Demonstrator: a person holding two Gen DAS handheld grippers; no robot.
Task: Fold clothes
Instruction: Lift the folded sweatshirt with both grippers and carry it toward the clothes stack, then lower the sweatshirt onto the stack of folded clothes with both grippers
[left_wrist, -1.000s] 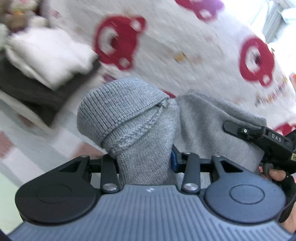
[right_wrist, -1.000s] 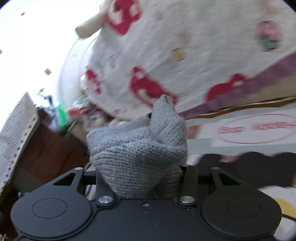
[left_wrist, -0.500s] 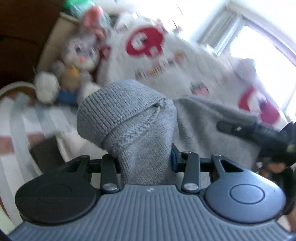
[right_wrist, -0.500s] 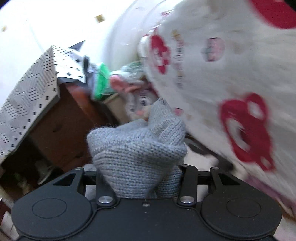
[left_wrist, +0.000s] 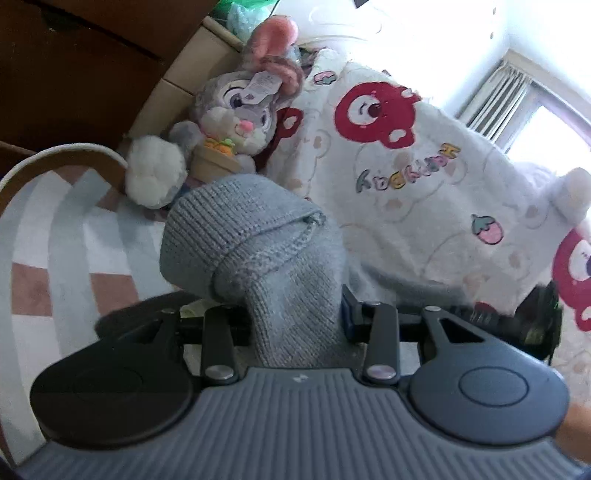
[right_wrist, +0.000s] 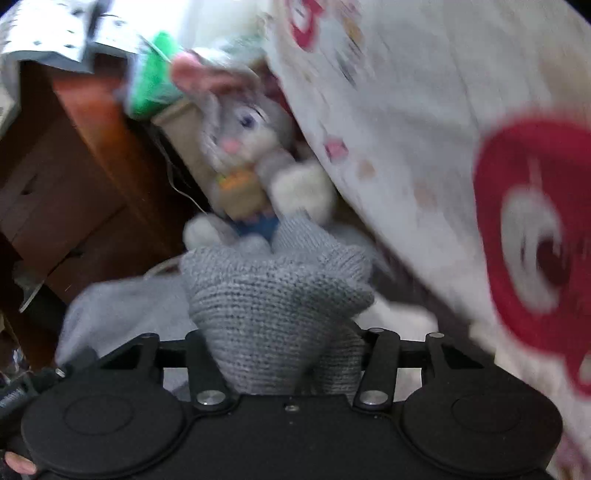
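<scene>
Two handheld grippers each clamp a bunch of one grey knitted garment (left_wrist: 255, 251), lifted clear of the surface below. In the left wrist view, the left gripper (left_wrist: 295, 325) is clenched on a thick fold with a ribbed hem or cuff bulging above its fingers. In the right wrist view, the right gripper (right_wrist: 288, 354) is likewise clenched on a wad of the same grey knit, more of it trailing down to the left.

Judged from this, the garment is being carried or shaken out between folds. Doing that well means keeping both grips firm and level, drawing the grippers apart so the knit hangs flat, not bunched, before laying it down.

Room is tight ahead. A white fleece blanket with red bear faces (left_wrist: 424, 155) rises close on the right, and a grey stuffed rabbit (left_wrist: 236, 110) sits against a wooden cabinet (right_wrist: 74, 177) straight ahead. Open space lies lower left, over a striped pink, white and grey rug or cover (left_wrist: 55, 251). The right view is blurred.
</scene>
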